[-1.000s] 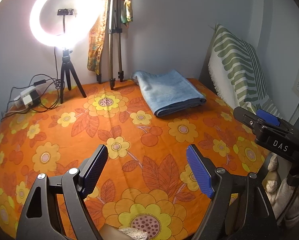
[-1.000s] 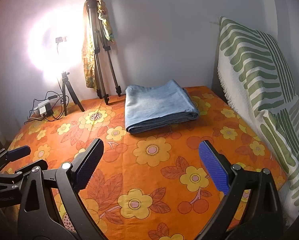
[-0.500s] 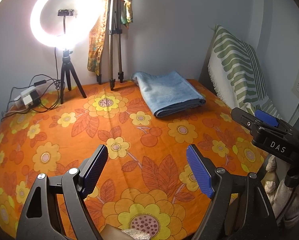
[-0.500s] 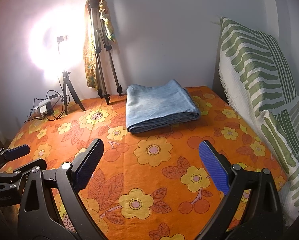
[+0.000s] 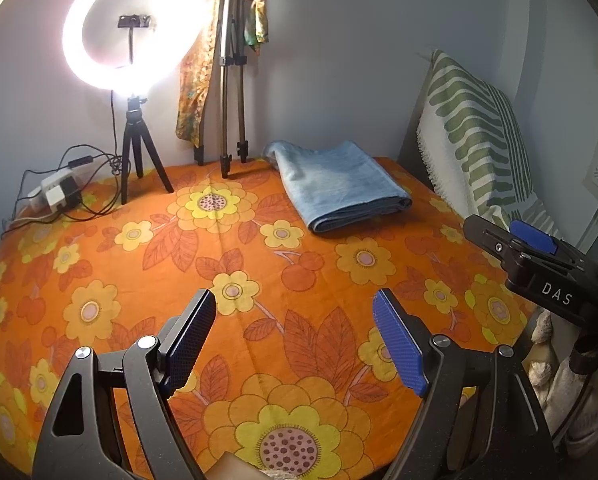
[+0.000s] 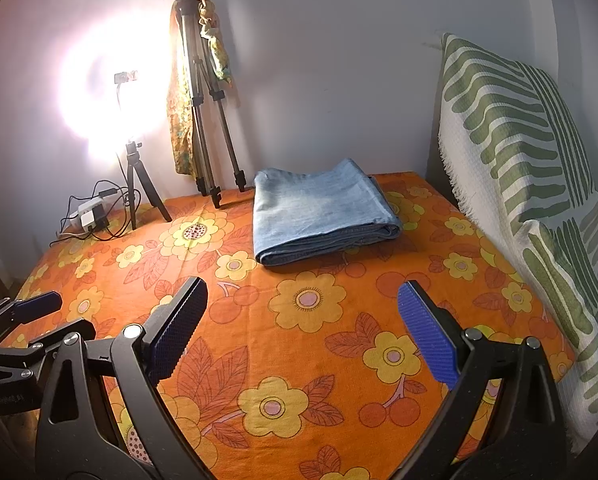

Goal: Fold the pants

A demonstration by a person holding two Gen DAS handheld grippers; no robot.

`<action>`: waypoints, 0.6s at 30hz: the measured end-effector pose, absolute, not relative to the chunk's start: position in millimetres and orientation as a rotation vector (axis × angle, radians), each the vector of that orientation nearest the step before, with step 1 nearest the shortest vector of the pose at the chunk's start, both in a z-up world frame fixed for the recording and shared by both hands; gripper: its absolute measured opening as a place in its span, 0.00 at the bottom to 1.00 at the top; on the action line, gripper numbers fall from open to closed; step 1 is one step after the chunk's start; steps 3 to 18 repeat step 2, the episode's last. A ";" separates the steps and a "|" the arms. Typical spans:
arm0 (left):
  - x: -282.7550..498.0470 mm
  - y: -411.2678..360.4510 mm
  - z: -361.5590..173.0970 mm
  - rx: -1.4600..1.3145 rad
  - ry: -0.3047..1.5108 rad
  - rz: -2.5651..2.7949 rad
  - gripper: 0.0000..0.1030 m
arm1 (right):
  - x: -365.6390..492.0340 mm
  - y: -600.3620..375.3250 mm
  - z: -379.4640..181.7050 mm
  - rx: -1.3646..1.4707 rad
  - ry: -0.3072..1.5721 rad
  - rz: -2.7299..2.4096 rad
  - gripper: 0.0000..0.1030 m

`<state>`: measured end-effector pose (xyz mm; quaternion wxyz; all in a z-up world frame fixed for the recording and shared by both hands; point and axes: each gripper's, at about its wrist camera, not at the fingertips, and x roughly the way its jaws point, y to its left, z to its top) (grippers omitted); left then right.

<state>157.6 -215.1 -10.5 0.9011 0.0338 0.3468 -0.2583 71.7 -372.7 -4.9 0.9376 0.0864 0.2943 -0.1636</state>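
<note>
Both grippers, left gripper (image 5: 293, 334) and right gripper (image 6: 301, 322), hover with fingers spread wide and empty. Your pants (image 6: 319, 212) lie folded at the far edge of the orange floral cloth (image 6: 299, 360), well apart. Judge the fold done; keep clear, or only square its edges gently.

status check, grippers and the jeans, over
Left gripper open, empty. Right gripper open, empty. Folded jeans lie flat on floral cloth. Nothing between.
</note>
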 end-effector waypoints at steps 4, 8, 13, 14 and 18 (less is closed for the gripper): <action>158.8 -214.1 -11.2 0.069 0.720 -0.532 0.79 | 73.8 -370.4 -5.7 0.173 0.603 -0.327 0.95; 158.8 -214.1 -11.2 0.069 0.720 -0.532 0.79 | 73.8 -370.4 -5.7 0.173 0.603 -0.327 0.95; 158.8 -214.1 -11.2 0.069 0.720 -0.532 0.79 | 73.8 -370.4 -5.7 0.173 0.603 -0.327 0.95; 158.8 -214.1 -11.2 0.069 0.720 -0.532 0.79 | 73.8 -370.4 -5.7 0.173 0.603 -0.327 0.95; 158.8 -214.1 -11.2 0.069 0.720 -0.532 0.79 | 73.8 -370.4 -5.7 0.173 0.603 -0.327 0.95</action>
